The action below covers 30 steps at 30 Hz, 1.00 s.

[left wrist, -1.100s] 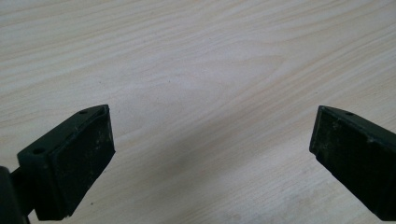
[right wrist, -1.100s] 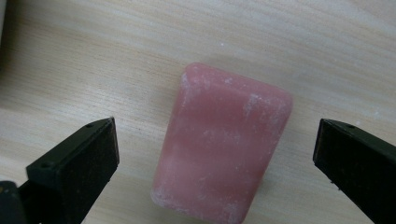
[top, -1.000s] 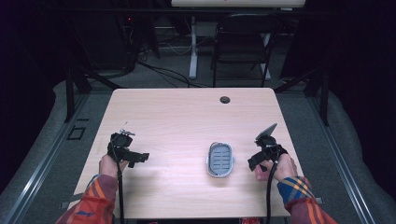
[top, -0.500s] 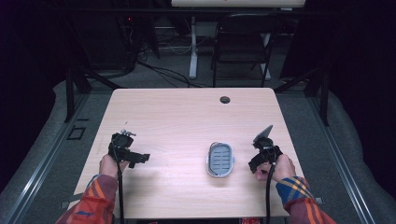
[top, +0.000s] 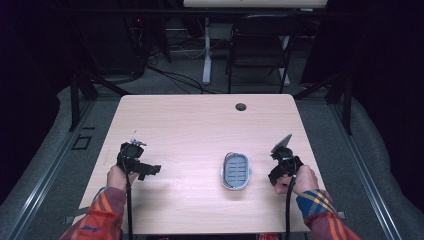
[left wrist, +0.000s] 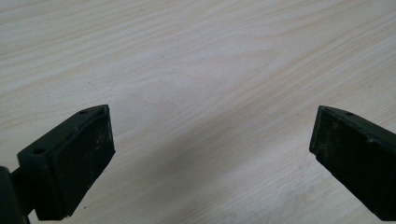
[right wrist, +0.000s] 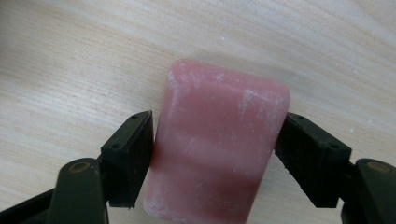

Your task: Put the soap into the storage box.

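Observation:
A pink soap bar (right wrist: 219,116), dusted with white, lies lengthwise between the two black jaws of my right gripper (right wrist: 215,149), and both pads touch its long sides. In the high view that right gripper (top: 276,175) sits near the table's right edge, just right of an oval grey soap dish (top: 235,155) with a slotted floor. My left gripper (top: 149,171) hovers low over the table's left part, apart from the dish. Its jaws stand wide open over bare wood in the left gripper view (left wrist: 210,154).
The light wooden table (top: 200,125) has a small dark cable hole (top: 241,106) near its far edge. Behind the table stand a dark chair (top: 260,45) and a white desk leg with cables on the floor. Black stand legs flank both sides.
The right gripper has shifted slightly toward the person's side of the table, beside the dish. The left gripper has stayed where it was.

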Available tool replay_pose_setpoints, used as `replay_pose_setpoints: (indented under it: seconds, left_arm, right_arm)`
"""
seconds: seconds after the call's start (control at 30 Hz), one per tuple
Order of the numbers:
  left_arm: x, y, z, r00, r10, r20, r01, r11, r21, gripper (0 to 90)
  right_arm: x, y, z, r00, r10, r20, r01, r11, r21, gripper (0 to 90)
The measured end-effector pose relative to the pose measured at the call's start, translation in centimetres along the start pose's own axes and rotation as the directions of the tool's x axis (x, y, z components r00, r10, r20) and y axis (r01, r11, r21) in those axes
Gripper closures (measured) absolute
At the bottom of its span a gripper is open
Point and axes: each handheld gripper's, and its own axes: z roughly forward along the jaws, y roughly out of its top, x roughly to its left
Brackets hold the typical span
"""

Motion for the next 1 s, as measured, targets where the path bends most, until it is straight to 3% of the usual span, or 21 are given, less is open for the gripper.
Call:
replay_pose_setpoints:
  seconds: [0.1,0.2,0.27,0.37,0.5,0.6,1.0]
  left_arm:
    - [0.01,0.0,-0.01,1.0,0.004,-0.001,-0.004,1.0,0.0,0.0]
    - [-0.03,0.01,0.0,1.0,0.005,-0.001,-0.005,1.0,-0.001,0.0]
    - [-0.03,0.0,-0.01,1.0,0.006,-0.001,-0.006,1.0,-0.001,0.0]
    - [-0.04,-0.01,-0.03,1.0,0.006,-0.002,-0.006,1.0,0.0,0.0]
    - [-0.04,0.01,0.02,1.0,0.007,-0.003,-0.007,1.0,0.0,0.1]
    - [0.0,0.0,0.04,1.0,0.007,-0.002,-0.007,1.0,0.002,0.0]
    - [-0.03,-0.01,0.05,0.9999,0.011,-0.005,-0.011,0.9999,-0.001,0.1]
  right_arm:
    - [0.05,-0.07,0.09,0.9999,-0.01,-0.002,0.01,1.0,-0.002,30.4]
    - [-0.06,0.09,-0.03,0.9993,-0.037,0.002,0.037,0.999,0.031,32.0]
    - [-0.02,-0.01,0.22,0.9997,-0.02,-0.011,0.02,1.0,0.013,32.7]
    - [-0.24,0.1,0.12,0.9991,-0.043,-0.004,0.043,0.998,0.056,33.8]
    - [-0.27,-0.13,0.45,0.9997,-0.016,-0.019,0.016,1.0,0.02,36.5]
    - [-0.45,0.03,0.3,0.9991,-0.04,-0.012,0.041,0.998,0.049,36.7]
    - [-0.72,-0.01,0.35,0.999,-0.039,-0.022,0.04,0.998,0.046,37.0]
